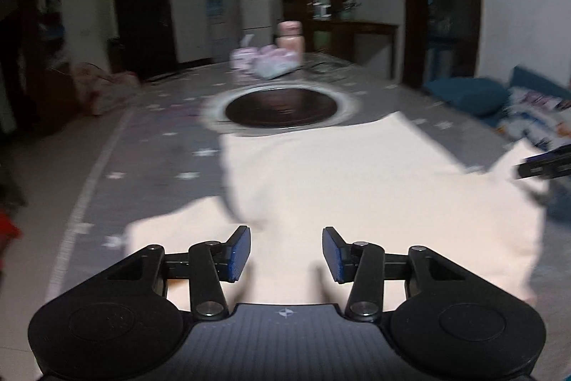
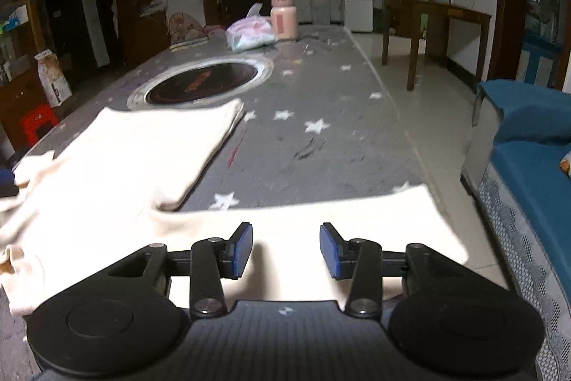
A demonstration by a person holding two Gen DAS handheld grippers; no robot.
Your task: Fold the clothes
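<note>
1. Cream garment point(image 2: 117, 163) lies spread on the star-patterned table point(image 2: 321, 149), its far edge just beside the round dark hotplate point(image 2: 201, 83).
2. Left gripper point(image 1: 286, 254) hovers over the cloth, fingers spread, gripping nothing.
3. Right gripper point(image 2: 286, 250) likewise spread above a sleeve.

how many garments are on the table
1: a cream long-sleeved top spread on the near end of the star-print table, one sleeve stretched sideways under the open right gripper. Nothing else looks like clothing, though the far plastic bag's contents are unclear.

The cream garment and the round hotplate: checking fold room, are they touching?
Cannot tell. In the right wrist view the cream garment's far edge meets the round hotplate's metal rim, but contact isn't plain.
</note>
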